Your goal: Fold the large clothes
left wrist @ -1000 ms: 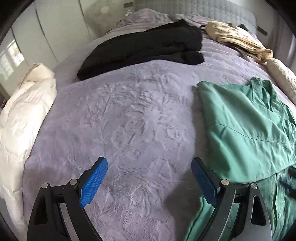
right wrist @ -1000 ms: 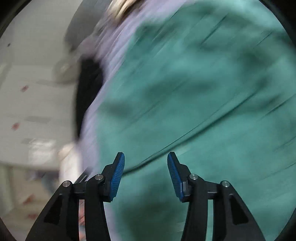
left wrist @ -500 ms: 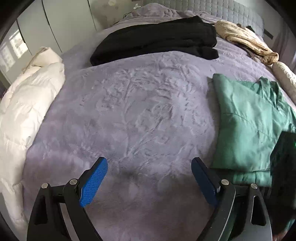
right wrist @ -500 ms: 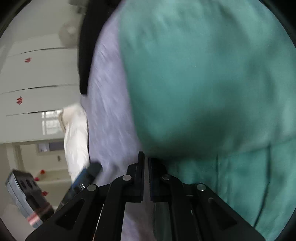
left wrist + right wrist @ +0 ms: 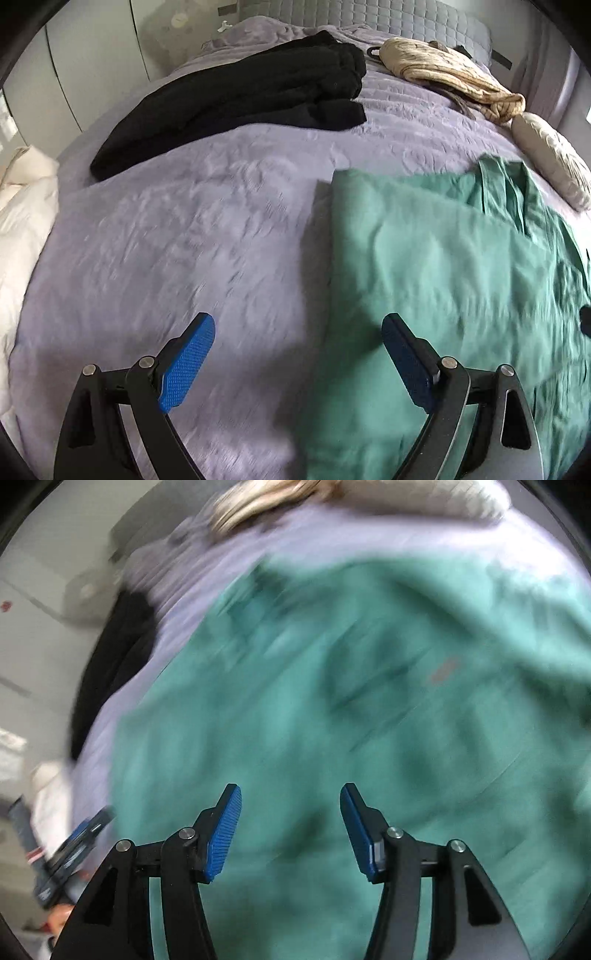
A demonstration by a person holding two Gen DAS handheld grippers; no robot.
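Left wrist view: left hand-held gripper (image 5: 297, 349) spread wide and empty above the lilac bed cover (image 5: 177, 229), green garment (image 5: 436, 280) lying partly folded on the bed's right half, black clothes (image 5: 236, 99) well beyond. Right wrist view, blurred: right hand-held gripper (image 5: 290, 814) opening over the green garment (image 5: 332, 701), nothing pinched.

Matt green cloth garment (image 5: 443, 266) on a plush, textured lilac bedspread (image 5: 184, 229); ribbed blue claw pads (image 5: 186, 369).
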